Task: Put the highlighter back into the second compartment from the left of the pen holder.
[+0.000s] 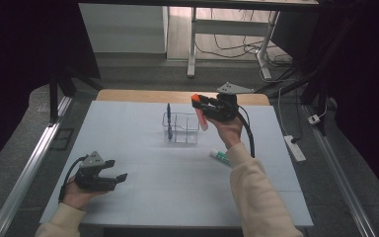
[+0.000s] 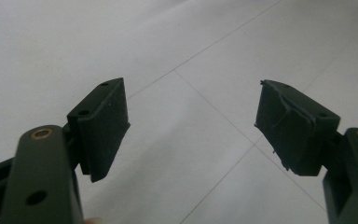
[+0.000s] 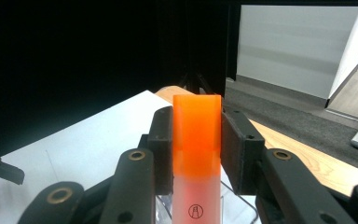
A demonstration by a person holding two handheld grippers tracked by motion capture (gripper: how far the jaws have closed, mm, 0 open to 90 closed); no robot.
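High view: white table (image 1: 143, 197) with a clear organizer (image 1: 181, 128) near its middle, taken as landmark. Right gripper (image 1: 201, 104) held above the organizer's right end, jaws clamped on an orange-capped tube (image 1: 201, 114), which hangs tilted with its pale lower end at the organizer's right wall. Blue pen (image 1: 169, 118) stands upright in the organizer's left compartment. Green-and-white tube (image 1: 220, 157) lies on the table to the near right of the organizer, apart from it. Left gripper (image 1: 119, 170) rests low over the table well to the near left of the organizer, jaws spread, nothing between them. Right gripper view: the orange-capped tube (image 3: 197, 158) sits upright between the two black pads, cap at the level of the pads, translucent body below bearing a small round mark; organizer rim just visible beneath. Left gripper view: left gripper (image 2: 191, 128) with pads wide apart over bare table (image 2: 205, 56), seams crossing the surface.
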